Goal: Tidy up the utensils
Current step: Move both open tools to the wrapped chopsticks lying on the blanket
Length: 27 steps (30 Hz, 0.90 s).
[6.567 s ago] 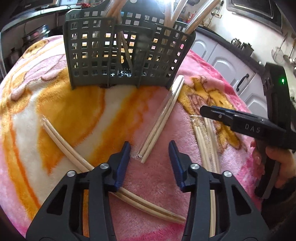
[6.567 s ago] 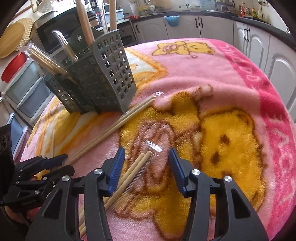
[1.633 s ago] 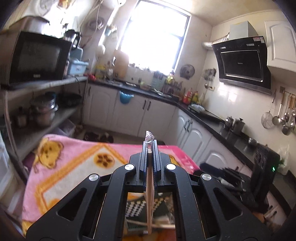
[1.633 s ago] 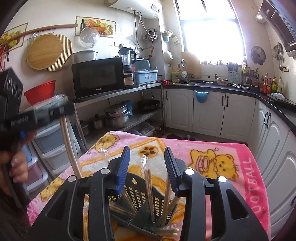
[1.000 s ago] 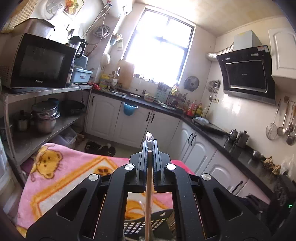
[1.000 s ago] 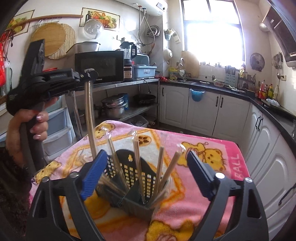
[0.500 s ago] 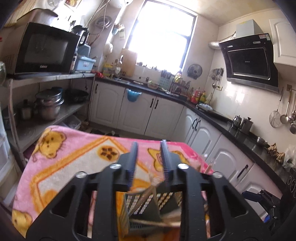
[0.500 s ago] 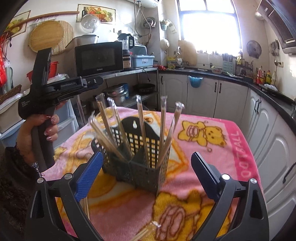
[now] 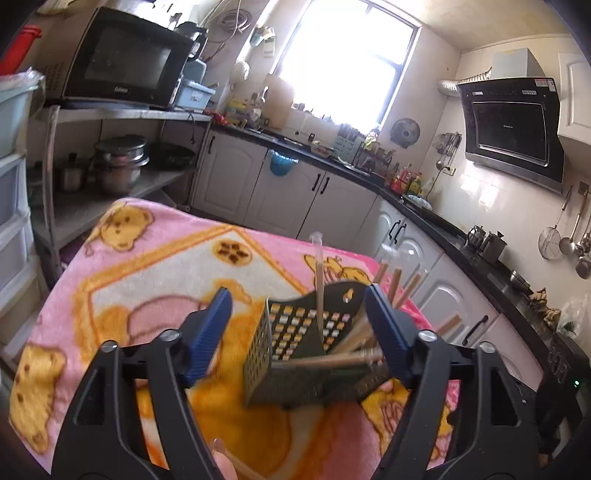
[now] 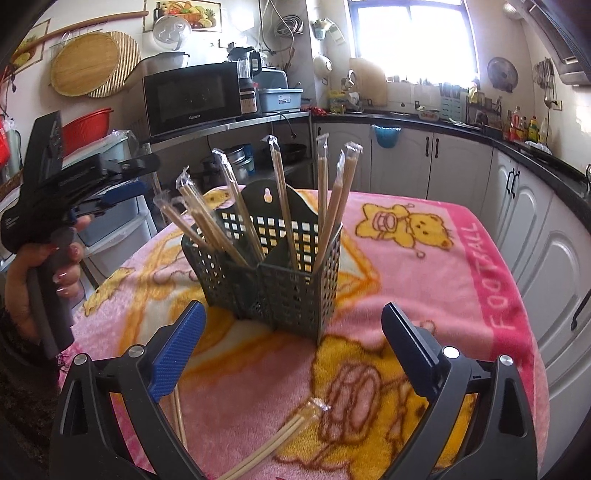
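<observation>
Nearest, in right wrist view: right gripper [image 10: 293, 349] with fingers spread wide, nothing between the pads; poised low over the pink blanket [image 10: 424, 273] covering the counter, angled toward loose stock. Just below the fingers, one wrapped chopstick pair [image 10: 273, 446] flat on the blanket, wrapper tip near the gripper's centre line; probably next pickup, hence the wide spread. Second loose pair [image 10: 178, 410] beside the left finger, partly hidden.

Mid-distance: grey slotted utensil basket [image 10: 273, 266] upright on the blanket, several wrapped chopstick pairs [image 10: 321, 184] standing in its compartments, fanned outward, tips leaning on the rim. Upright storage keeps them sorted and easy to pull. Exact compartment per pair not resolvable.

Left wrist view: left gripper [image 9: 301, 332] above and near the basket [image 9: 295, 350], fingers opening, pads clear of everything. One wrapped pair [image 9: 318, 280] upright in the basket on the line between the fingers, no contact seen; consistent with a drop-in just completed, judged only. Motion blur on the basket.

Left gripper seen from right view [image 10: 122, 177] at left, held by a hand [image 10: 40, 269] on the grip, raised off to the basket's side.

Far: microwave [image 10: 192, 96] on shelf, cabinets, bright window [image 10: 410, 33]. Not involved.

Estimate: most pairs stowed, at least two left on the blanket.
</observation>
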### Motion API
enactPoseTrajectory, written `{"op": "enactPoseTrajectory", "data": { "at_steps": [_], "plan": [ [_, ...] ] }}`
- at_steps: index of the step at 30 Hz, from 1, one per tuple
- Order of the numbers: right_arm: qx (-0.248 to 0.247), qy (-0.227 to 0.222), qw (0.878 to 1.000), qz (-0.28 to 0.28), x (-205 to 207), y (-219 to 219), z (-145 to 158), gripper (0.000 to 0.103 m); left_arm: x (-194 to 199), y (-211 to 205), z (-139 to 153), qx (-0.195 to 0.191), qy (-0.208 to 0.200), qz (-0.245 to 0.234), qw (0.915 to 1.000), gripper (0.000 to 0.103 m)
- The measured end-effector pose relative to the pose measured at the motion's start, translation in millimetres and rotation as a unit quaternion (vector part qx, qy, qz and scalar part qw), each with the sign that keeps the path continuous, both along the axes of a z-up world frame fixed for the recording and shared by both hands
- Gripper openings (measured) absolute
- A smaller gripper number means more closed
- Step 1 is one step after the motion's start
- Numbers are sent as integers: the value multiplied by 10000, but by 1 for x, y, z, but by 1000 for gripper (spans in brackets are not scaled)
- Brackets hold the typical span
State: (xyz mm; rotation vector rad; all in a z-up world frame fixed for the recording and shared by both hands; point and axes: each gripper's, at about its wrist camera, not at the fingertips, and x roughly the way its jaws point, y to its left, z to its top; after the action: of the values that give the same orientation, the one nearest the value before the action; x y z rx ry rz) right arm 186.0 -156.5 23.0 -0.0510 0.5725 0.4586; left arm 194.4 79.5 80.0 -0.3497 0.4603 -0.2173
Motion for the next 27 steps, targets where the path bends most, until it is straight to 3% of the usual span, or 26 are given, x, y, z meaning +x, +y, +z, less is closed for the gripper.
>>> {"op": "enactPoseTrajectory", "data": {
  "at_steps": [5, 9, 27],
  "plan": [
    [-25, 95, 9999, 25, -4, -2, -7, 93, -18, 3, -12, -45, 214, 13, 9998, 87],
    [-68, 191, 9998, 78, -10, 1, -15, 93, -30, 1, -26, -47, 402, 34, 9992, 91],
    [-199, 575, 9976, 317, -22, 2, -47, 93, -50, -14, -99, -58, 1491, 20, 9888, 92]
  ]
}}
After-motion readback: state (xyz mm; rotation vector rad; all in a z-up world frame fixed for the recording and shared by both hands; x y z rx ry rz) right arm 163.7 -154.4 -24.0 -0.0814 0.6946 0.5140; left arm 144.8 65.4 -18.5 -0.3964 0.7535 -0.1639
